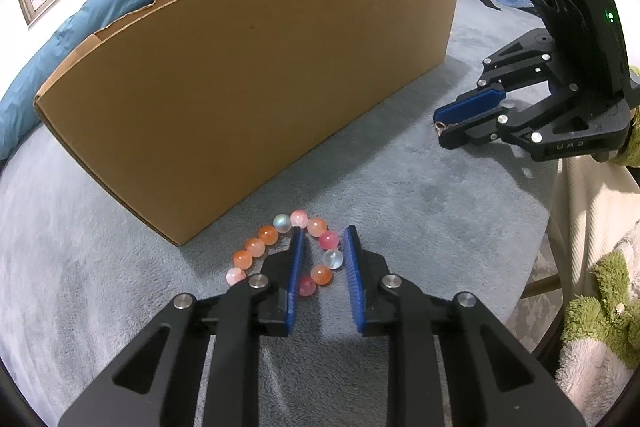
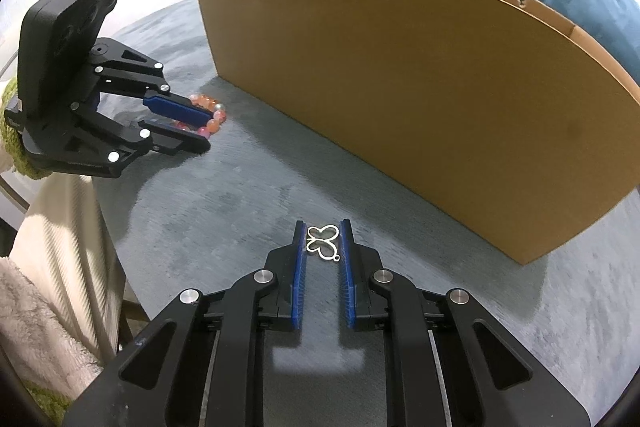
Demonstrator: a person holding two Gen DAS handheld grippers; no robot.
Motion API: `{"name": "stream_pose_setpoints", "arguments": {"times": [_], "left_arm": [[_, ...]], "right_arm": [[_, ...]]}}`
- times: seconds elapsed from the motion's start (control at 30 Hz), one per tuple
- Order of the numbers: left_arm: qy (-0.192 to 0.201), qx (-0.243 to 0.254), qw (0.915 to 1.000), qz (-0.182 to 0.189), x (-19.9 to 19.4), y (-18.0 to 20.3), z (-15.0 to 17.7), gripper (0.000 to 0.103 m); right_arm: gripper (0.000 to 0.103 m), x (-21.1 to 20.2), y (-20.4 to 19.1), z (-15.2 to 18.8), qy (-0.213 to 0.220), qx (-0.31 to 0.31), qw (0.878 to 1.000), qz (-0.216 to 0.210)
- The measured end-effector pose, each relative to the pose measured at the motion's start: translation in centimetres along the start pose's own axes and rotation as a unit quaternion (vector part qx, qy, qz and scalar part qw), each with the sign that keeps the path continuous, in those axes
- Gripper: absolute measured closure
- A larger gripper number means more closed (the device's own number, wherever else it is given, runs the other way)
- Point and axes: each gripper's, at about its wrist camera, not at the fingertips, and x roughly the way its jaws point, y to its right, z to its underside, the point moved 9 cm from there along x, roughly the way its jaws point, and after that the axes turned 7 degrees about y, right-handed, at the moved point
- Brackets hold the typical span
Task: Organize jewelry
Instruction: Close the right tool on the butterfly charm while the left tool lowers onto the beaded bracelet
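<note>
the left gripper (image 1: 323, 239) has its jaws narrowed around one side of the bead bracelet (image 1: 288, 251) lying on the grey bench (image 1: 440, 219), near the cardboard box (image 1: 256, 83). further right, the right gripper (image 2: 322, 239) has its jaws closed on the butterfly pendant (image 2: 322, 242), also on the bench

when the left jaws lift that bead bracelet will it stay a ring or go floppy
Probably floppy: the bead bracelet is separate round beads on a string, already lying bent on the grey blanket. Its smooth, glossy beads may slip or roll between the pads.
</note>
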Motion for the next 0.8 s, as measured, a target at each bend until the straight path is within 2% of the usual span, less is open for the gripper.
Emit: {"name": "stream_pose_setpoints", "arguments": {"times": [0.3, 0.5, 0.8], "left_arm": [[-0.002, 0.005, 1.0000, -0.001, 0.0, 0.1, 0.1, 0.084], [0.000, -0.007, 0.9998, 0.020, -0.8, -0.2, 0.5, 0.083], [-0.009, 0.001, 0.9999, 0.013, -0.2, -0.2, 0.8, 0.083]], "right_arm": [[0.089, 0.3, 0.2, 0.1, -0.003, 0.012, 1.000, -0.004], [0.087, -0.1, 0.6, 0.0, -0.004, 0.015, 1.000, -0.010], [0.085, -0.1, 0.7, 0.2, 0.003, 0.025, 1.000, -0.012]]}}
